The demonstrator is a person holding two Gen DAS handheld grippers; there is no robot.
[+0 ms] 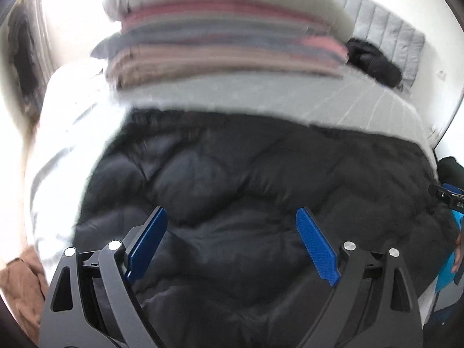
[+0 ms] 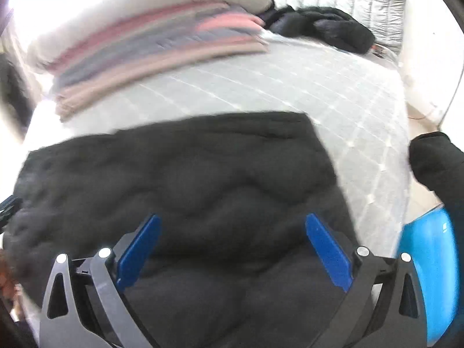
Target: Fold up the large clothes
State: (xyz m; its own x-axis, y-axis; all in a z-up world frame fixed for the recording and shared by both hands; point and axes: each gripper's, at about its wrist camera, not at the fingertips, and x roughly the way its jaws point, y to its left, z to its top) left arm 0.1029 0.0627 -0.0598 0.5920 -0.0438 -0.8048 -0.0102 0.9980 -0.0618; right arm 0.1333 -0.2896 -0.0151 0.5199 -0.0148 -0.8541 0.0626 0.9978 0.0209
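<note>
Black quilted padding fills the lower half of both views: a puffy jacket (image 1: pixel 246 203) is spread on the bed (image 2: pixel 275 87), a pale grey quilted mattress. The left tongs (image 1: pixel 232 243) and the right tongs (image 2: pixel 232 246) are both held wide open above the jacket, with nothing between the blue pads. Both pictures are smeared by motion, so contact with the fabric cannot be judged.

A slip is likely: the shell looks slick and thick, and only a thin pinch of it might be caught. The puffy filling may spring a fold back open.

Toward the top of the frame, a stack of folded clothes (image 2: pixel 162 43) lies close behind the jacket and could be nudged. A second dark garment (image 2: pixel 327 26) lies at the upper right.
</note>
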